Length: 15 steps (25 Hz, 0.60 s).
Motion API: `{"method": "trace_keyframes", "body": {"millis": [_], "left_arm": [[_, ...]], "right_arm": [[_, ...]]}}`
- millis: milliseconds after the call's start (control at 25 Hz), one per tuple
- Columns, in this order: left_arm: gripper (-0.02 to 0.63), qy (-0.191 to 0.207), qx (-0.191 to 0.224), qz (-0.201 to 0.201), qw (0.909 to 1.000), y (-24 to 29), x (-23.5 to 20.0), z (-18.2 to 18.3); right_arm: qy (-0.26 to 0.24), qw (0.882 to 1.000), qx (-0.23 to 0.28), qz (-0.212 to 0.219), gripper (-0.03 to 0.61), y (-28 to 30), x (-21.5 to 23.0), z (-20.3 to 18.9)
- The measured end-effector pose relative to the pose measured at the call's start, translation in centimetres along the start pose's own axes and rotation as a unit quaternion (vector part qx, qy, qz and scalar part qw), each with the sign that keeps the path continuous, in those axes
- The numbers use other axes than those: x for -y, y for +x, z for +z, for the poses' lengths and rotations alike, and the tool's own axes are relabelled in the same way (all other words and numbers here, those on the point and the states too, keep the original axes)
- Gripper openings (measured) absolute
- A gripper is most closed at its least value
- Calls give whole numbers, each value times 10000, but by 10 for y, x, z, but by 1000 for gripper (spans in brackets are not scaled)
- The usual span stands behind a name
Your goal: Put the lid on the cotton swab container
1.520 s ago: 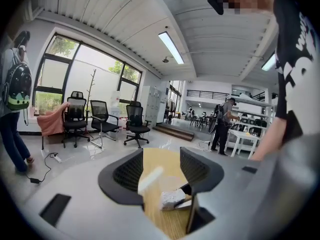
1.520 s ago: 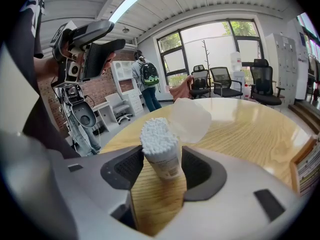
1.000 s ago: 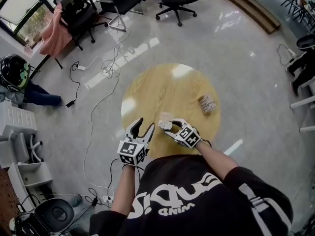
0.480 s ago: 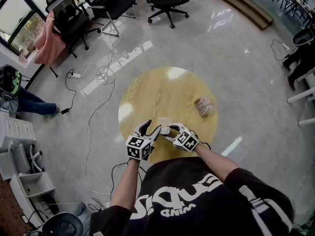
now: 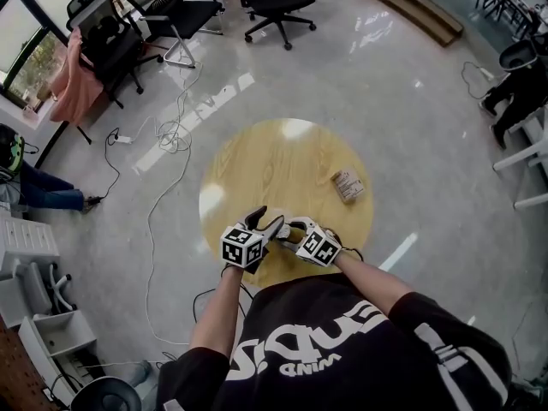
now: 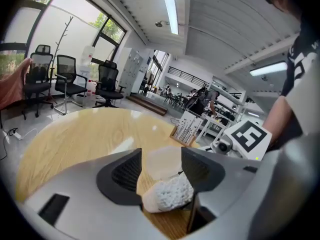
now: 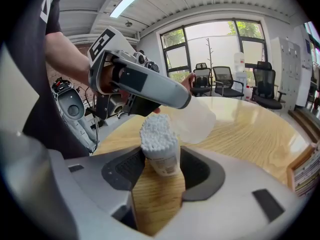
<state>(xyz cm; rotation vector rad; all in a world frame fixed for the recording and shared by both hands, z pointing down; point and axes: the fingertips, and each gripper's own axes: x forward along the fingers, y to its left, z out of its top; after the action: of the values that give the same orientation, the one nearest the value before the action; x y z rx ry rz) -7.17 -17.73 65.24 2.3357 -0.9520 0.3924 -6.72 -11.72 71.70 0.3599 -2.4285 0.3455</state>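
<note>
Cotton swab container (image 7: pixel 163 156) is not yet capped. It stands tilted between the jaws of the right gripper (image 7: pixel 161 170), whose pads press on its 2 sides. Those jaws have just been closing a little further on it. Its mouth is open, with the white swab heads (image 7: pixel 156 129) packed tight and rising above the rim. It is held over the near edge of the round wooden table (image 5: pixel 291 157), close to the person's body. Whether its base touches the wood I cannot tell.

The translucent lid (image 6: pixel 161 160) is in the left gripper (image 6: pixel 161 173), spanning the gap from one pad to the other. Those jaws stand wide and have just been opening slightly, yet the lid hangs at their tips and has not dropped. In the right gripper view it sits just beside and behind the swab heads, near the mouth but not over it.

By my reading, both pieces are picked up and brought together, so the fetching is done. What is left is lining the lid up over the mouth, lowering it past the swabs, seating it and letting go
</note>
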Motion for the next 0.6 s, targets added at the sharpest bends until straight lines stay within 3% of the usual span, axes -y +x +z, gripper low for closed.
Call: {"method": "trace_keyframes", "body": {"millis": [240, 600], "left_arm": [[236, 80, -159, -256, 9995, 7, 7, 2], [236, 227, -190, -315, 9991, 3, 15, 6]], "right_arm": [[-134, 9999, -62, -6, 213, -1, 0, 0], [-119, 9999, -92, -29, 212, -2, 0, -1]]}}
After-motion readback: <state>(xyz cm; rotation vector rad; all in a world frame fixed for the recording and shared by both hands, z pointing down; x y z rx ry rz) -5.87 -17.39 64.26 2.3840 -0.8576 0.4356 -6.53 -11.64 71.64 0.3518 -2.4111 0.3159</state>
